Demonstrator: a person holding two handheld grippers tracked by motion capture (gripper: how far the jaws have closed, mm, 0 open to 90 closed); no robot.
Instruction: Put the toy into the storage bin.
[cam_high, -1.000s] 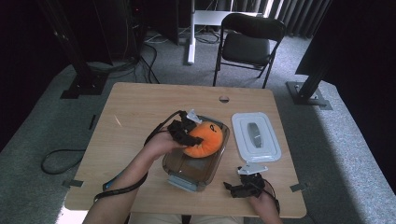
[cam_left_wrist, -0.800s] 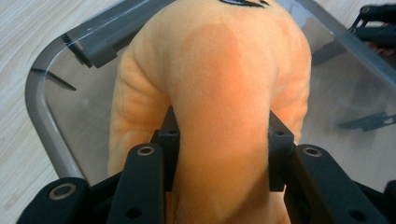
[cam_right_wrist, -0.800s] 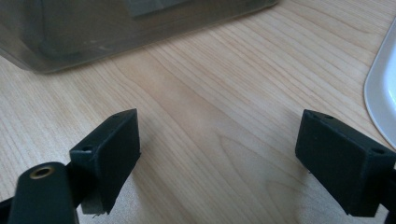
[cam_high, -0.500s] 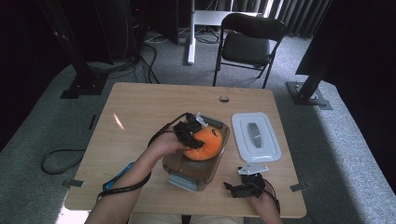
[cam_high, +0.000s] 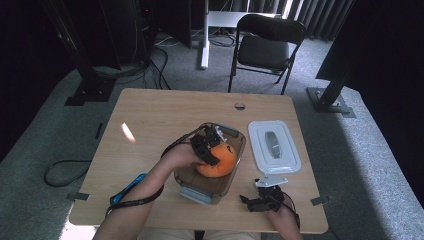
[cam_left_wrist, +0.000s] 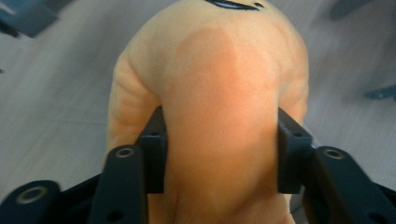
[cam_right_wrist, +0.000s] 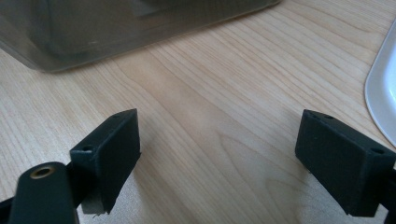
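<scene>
Black 2-jaw grippers, left (cam_left_wrist: 219, 154), right (cam_right_wrist: 219, 154); screw holes.

Orange plush toy (cam_high: 218, 161): round, soft, pumpkin-like, with a black curved mark stitched on its upper face. It sits in the open top of a clear plastic container (cam_high: 235, 176), bulging above the rim, toward the container's near half. In the left gripper view the plush toy (cam_left_wrist: 224, 107) is pinched at its middle between two black jaws; the fabric creases and narrows where they press, with a paler patch over a deeper orange band. The container is rectangular, smoky-transparent, lid off, lying on the desk's near-centre, its long axis running away from the person and angled slightly right. Its wall (cam_right_wrist: 116, 28) appears grey-brown, resting flat on wood.
</scene>
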